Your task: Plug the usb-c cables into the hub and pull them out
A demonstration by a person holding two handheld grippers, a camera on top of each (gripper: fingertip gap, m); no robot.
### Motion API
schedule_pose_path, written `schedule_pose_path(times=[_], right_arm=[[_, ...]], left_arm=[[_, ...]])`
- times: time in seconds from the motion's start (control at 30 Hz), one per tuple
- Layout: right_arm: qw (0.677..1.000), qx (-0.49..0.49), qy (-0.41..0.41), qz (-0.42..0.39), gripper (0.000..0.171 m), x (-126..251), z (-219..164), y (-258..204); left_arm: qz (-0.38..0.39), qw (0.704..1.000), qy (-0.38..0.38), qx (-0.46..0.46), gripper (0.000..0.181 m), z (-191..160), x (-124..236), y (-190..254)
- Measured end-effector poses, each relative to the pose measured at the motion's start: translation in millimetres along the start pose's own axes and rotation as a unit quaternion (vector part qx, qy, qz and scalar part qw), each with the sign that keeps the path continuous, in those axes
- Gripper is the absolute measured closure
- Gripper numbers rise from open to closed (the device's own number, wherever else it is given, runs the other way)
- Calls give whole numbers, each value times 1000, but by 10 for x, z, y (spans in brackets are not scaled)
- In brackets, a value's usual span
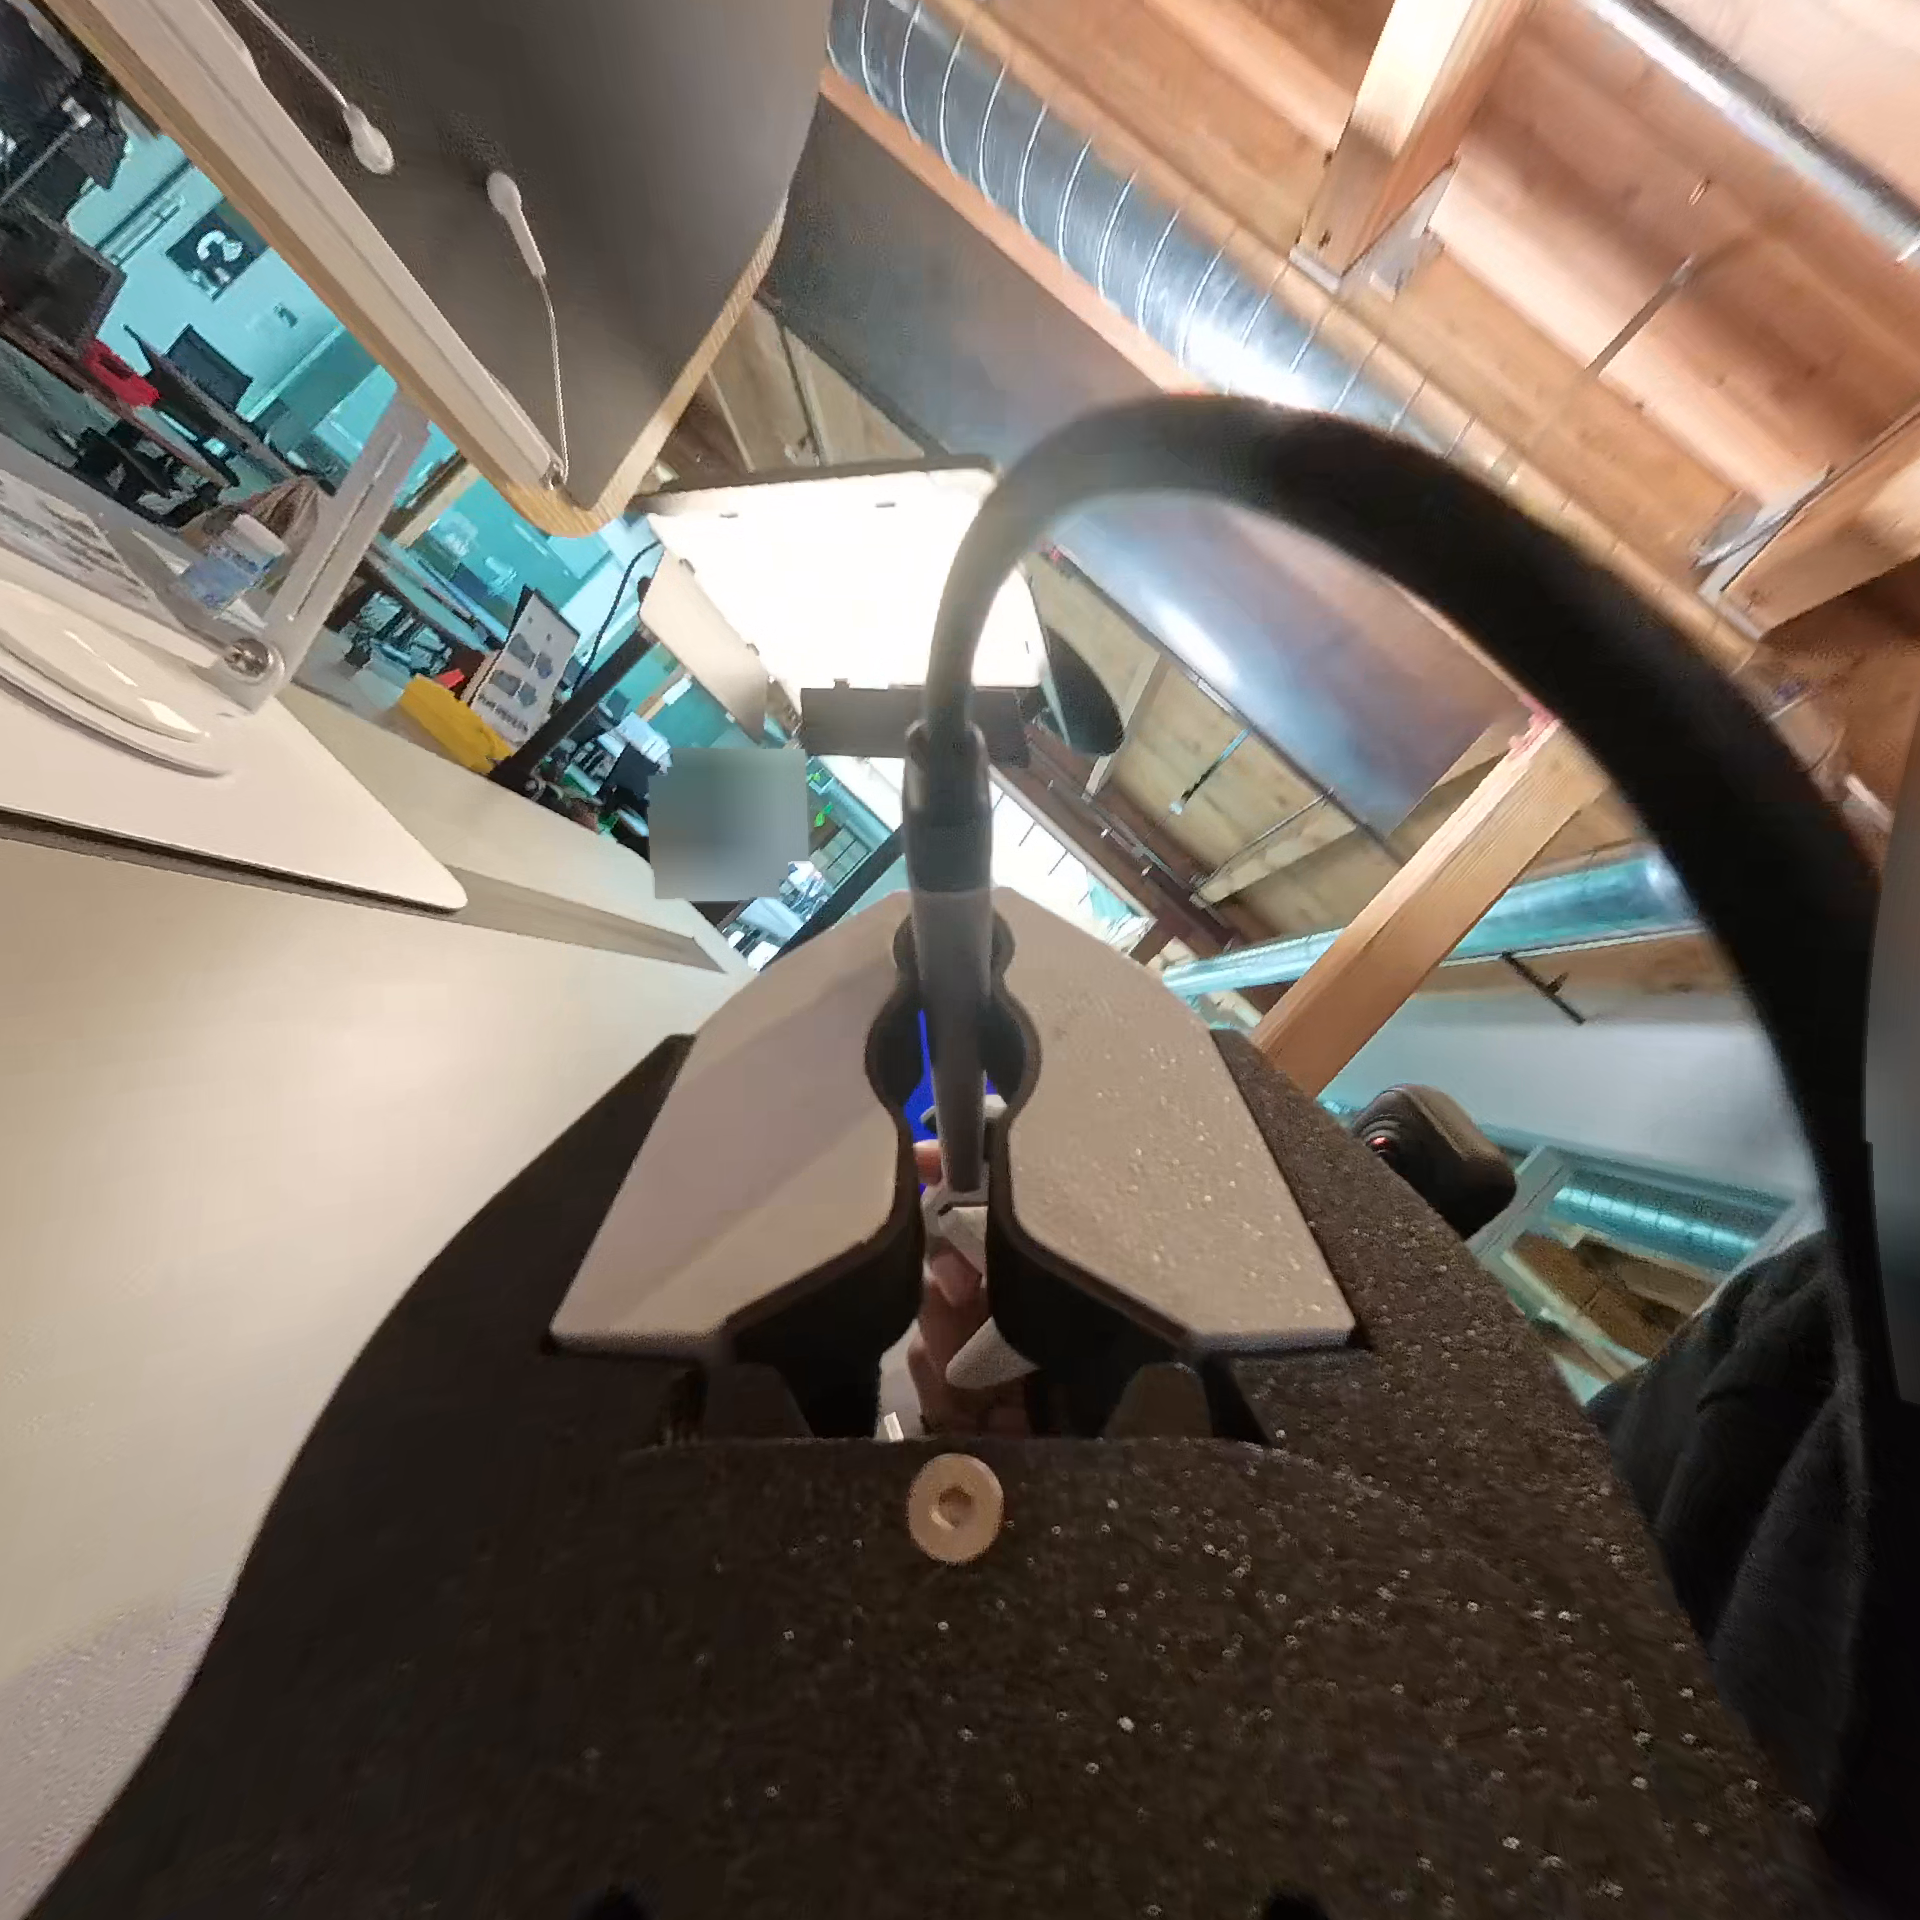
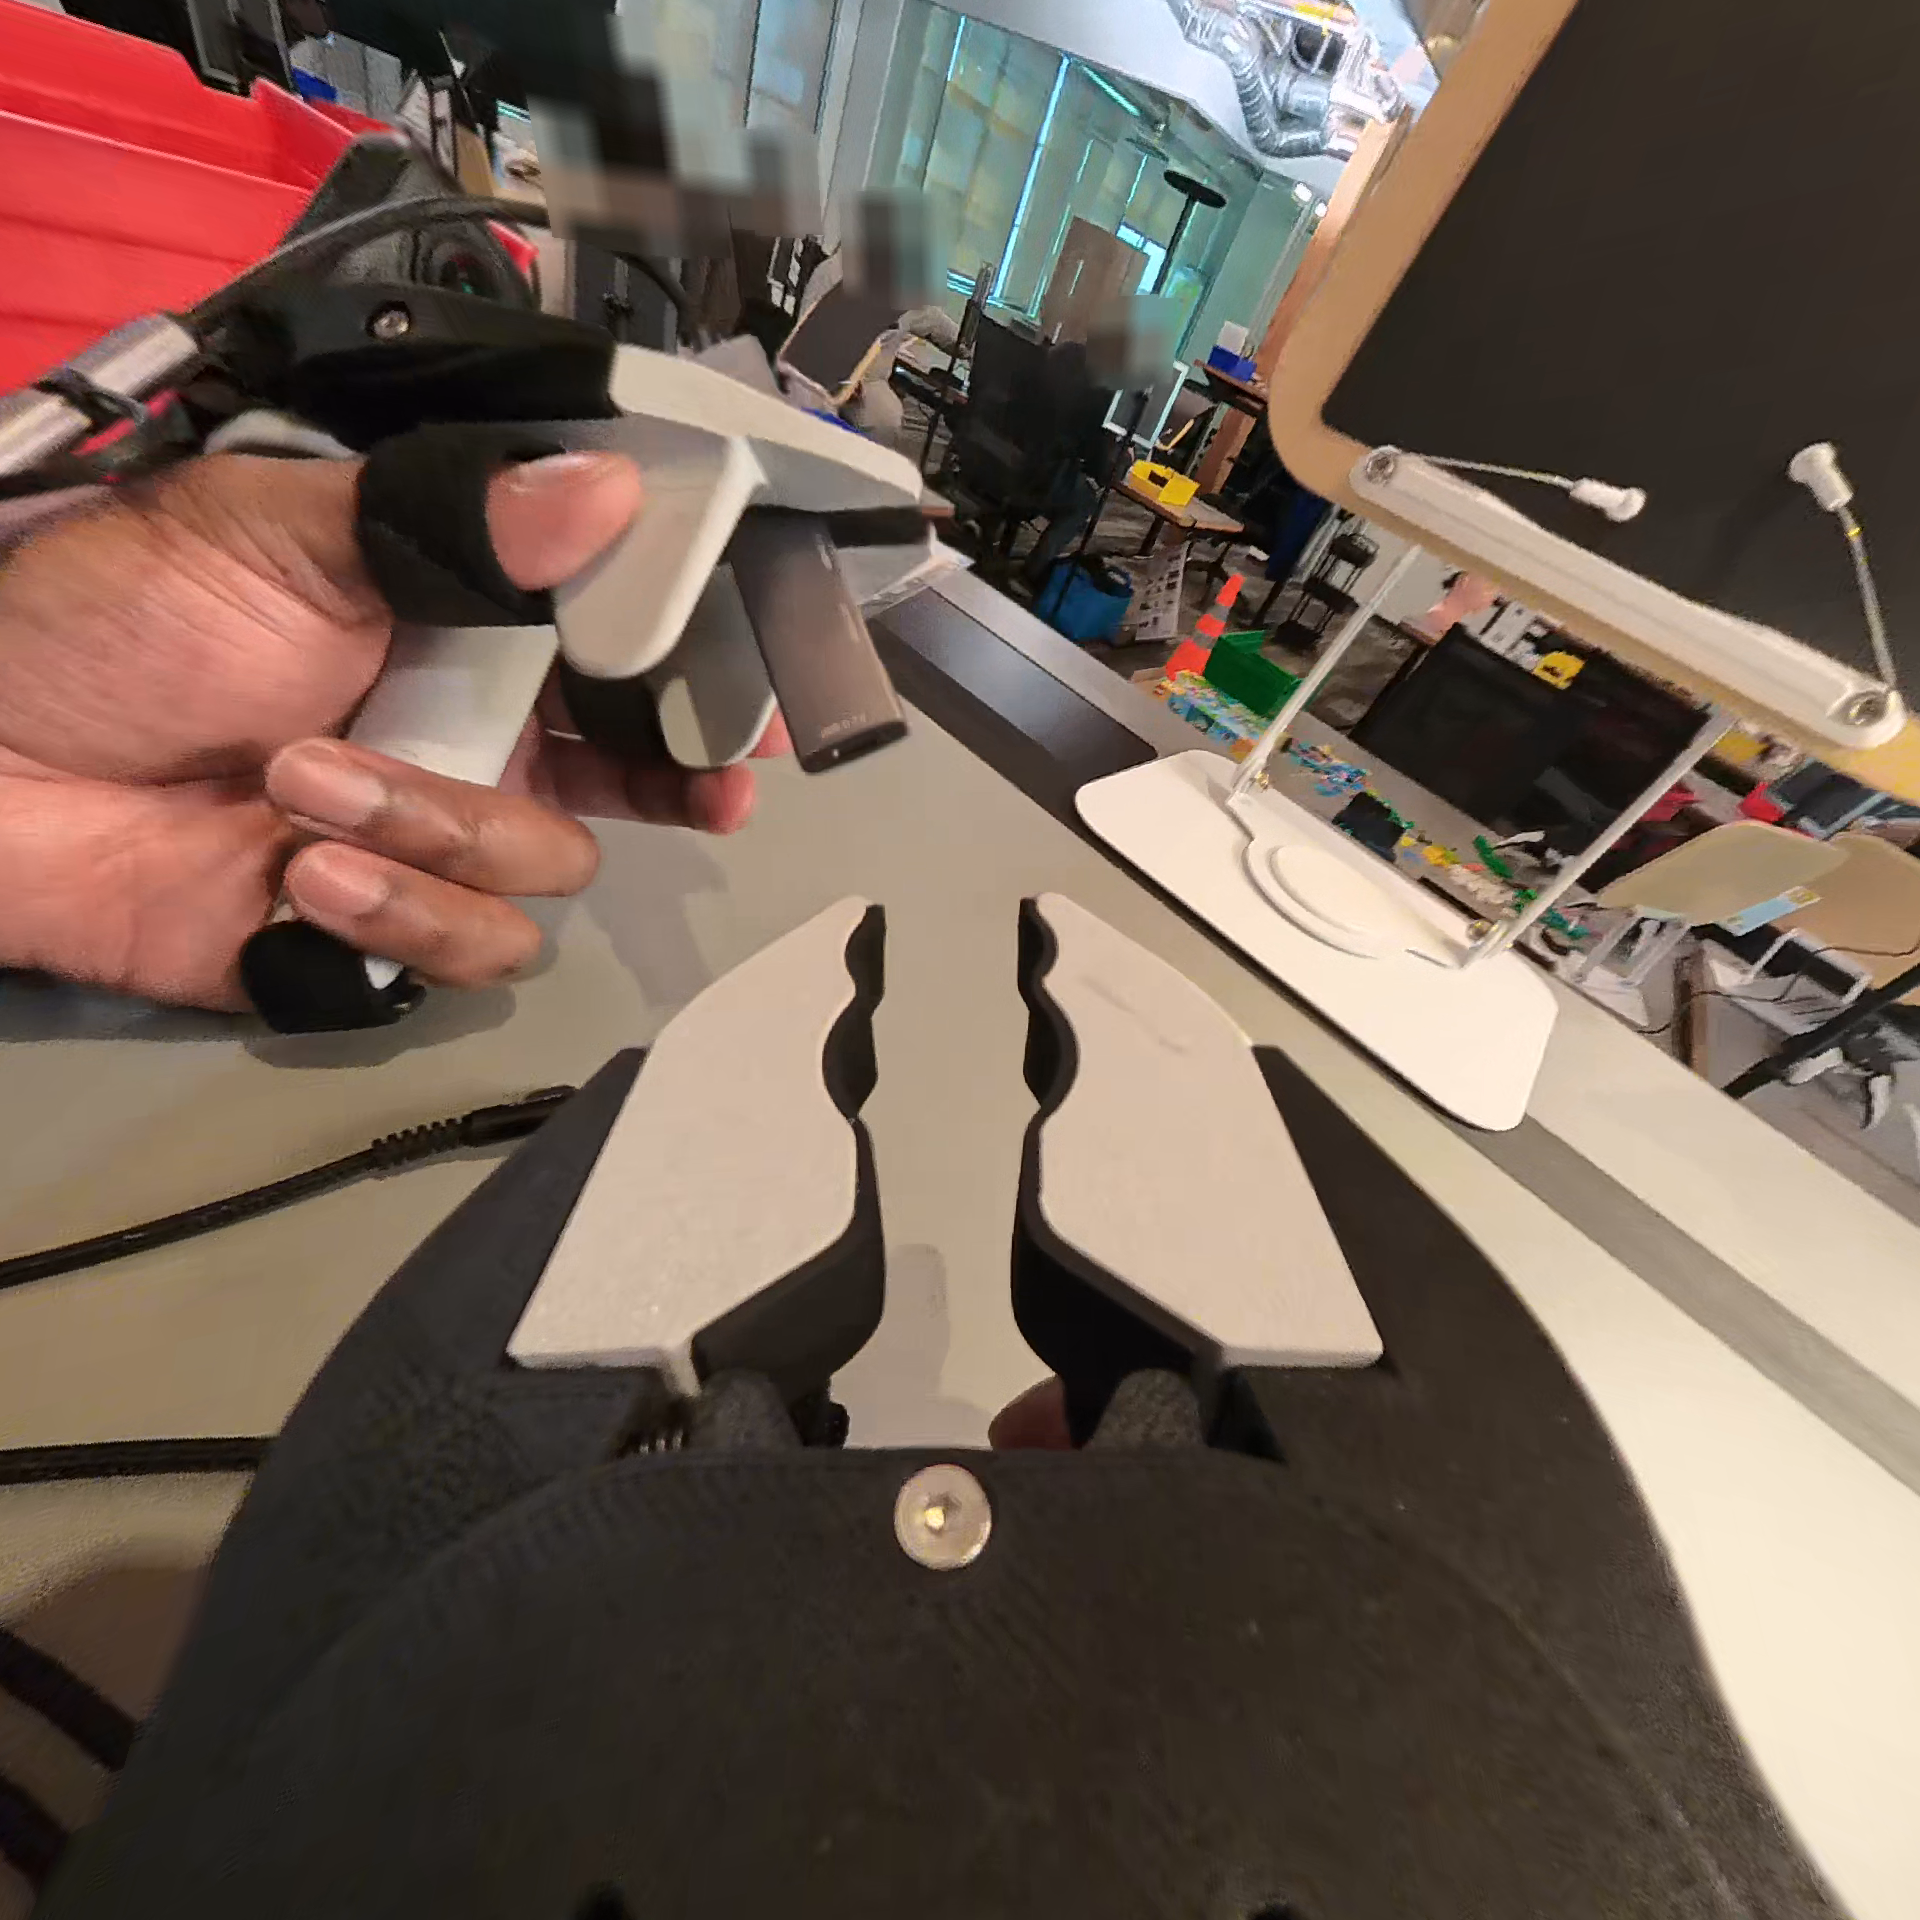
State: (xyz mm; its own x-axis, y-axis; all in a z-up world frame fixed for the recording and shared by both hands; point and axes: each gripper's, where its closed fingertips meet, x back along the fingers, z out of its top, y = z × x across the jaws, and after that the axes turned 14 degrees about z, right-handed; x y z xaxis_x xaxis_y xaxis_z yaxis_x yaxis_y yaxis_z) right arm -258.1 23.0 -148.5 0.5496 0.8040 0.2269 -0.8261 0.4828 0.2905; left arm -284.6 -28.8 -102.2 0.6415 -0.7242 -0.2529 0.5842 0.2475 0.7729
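Two tongs here, each doing its own job. The left tongs [image 1: 951, 1049] are clamped tight on the slim grey hub [image 1: 943, 997], lifted off the surface [image 2: 935, 831] with its open port end sticking out, probably so a plug can go straight in. The right tongs [image 2: 951, 997] sit partly open and empty, and a black cable [image 2: 260, 1195] lies on the surface just to their left.

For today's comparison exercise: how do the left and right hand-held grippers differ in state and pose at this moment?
The left hand-held gripper is shut on the grey hub; the right hand-held gripper is open and holds nothing.
The left one is raised off the table, the hub's end port facing down; the right one sits low, pointing along the table.
Both have pale finger plates on black bodies.
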Motion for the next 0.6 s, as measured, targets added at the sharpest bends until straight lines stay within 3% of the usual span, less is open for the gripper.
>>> schedule_pose_path(times=[0.37, 0.6], right_arm=[[996, 4, -46, 71, 147, -91, -108, -216], [986, -76, -110, 102, 137, -105, -323, -223]], left_arm=[[-50, 994, 58, 73, 174, 211, 150, -22], [-42, 997, 44, 55, 174, 159, 109, -10]])
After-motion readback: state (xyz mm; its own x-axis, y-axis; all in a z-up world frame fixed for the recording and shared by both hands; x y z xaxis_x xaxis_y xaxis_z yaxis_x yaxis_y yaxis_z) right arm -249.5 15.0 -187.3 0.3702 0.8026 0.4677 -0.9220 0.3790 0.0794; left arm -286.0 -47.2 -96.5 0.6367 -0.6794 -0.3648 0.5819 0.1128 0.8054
